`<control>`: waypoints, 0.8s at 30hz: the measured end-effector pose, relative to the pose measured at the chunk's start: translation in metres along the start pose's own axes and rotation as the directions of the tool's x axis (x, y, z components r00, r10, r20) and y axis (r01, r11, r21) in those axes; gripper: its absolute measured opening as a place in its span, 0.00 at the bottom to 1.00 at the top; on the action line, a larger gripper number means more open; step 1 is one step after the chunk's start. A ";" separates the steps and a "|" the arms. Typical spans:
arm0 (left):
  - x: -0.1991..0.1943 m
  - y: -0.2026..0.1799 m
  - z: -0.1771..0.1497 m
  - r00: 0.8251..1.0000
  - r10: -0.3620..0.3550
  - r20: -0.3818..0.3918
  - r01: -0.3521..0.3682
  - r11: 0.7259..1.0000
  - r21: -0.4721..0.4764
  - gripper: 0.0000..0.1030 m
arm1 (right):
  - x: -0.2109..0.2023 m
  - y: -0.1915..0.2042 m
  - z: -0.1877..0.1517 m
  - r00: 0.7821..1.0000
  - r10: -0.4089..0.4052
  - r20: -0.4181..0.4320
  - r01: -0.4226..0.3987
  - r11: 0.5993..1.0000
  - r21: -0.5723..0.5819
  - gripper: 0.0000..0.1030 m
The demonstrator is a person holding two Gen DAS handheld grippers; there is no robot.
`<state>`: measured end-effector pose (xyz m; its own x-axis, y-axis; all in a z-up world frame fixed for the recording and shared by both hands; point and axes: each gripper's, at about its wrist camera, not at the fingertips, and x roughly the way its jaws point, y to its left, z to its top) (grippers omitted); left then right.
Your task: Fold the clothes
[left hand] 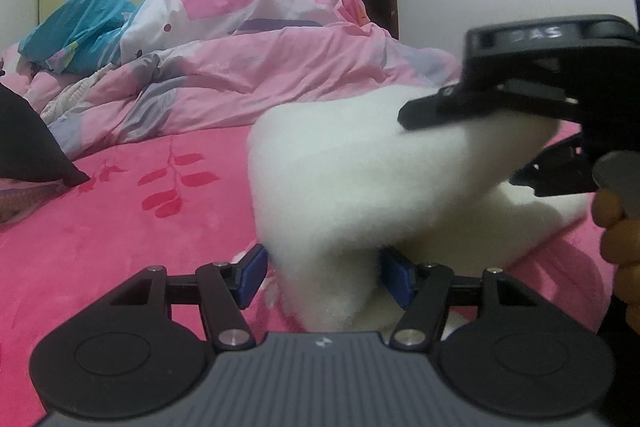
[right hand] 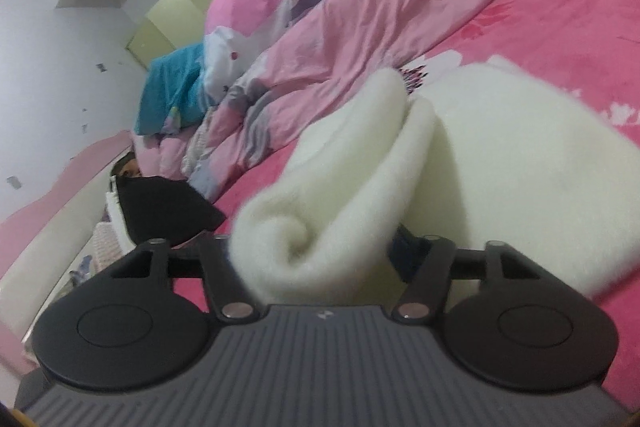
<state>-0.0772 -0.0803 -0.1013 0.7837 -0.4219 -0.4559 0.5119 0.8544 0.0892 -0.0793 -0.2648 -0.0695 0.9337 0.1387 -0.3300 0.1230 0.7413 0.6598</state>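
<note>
White fleece garment [left hand: 352, 179] bunched above the pink bed [left hand: 120, 227], lifted off the sheet, long axis running from the left claw [left hand: 324, 275] up and across to the right claw [left hand: 472, 147]. No containers in view. Left claw clamped on a lower fold, blue pads [left hand: 252, 267] pressed into the fabric. Right claw tilted, black fingers gripping the upper edge; in its own view a rolled fold [right hand: 304, 239] pinched between the fingers. Crumpled pink duvet [left hand: 256, 47] behind.

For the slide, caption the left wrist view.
Both grippers, left and right, pinch a white fleece garment above the pink bed.
</note>
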 end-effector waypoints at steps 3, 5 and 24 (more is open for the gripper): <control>-0.001 -0.004 0.001 1.000 0.010 0.003 -0.010 1.000 0.028 0.62 | 0.001 0.001 0.000 1.000 -0.021 0.020 0.021 1.000 -0.015 0.38; -0.001 -0.007 0.001 1.000 0.016 0.005 -0.017 0.999 0.046 0.62 | 0.001 0.005 0.001 0.999 -0.029 0.038 0.031 0.998 -0.058 0.27; -0.001 -0.021 0.007 0.999 0.033 -0.007 -0.032 0.992 0.122 0.61 | -0.033 -0.044 0.032 0.987 -0.044 0.152 0.068 0.986 -0.154 0.21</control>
<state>-0.0865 -0.1000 -0.0962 0.7976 -0.3918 -0.4586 0.5259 0.8241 0.2106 -0.1050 -0.3234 -0.0658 0.9676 0.0042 -0.2524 0.1329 0.8416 0.5236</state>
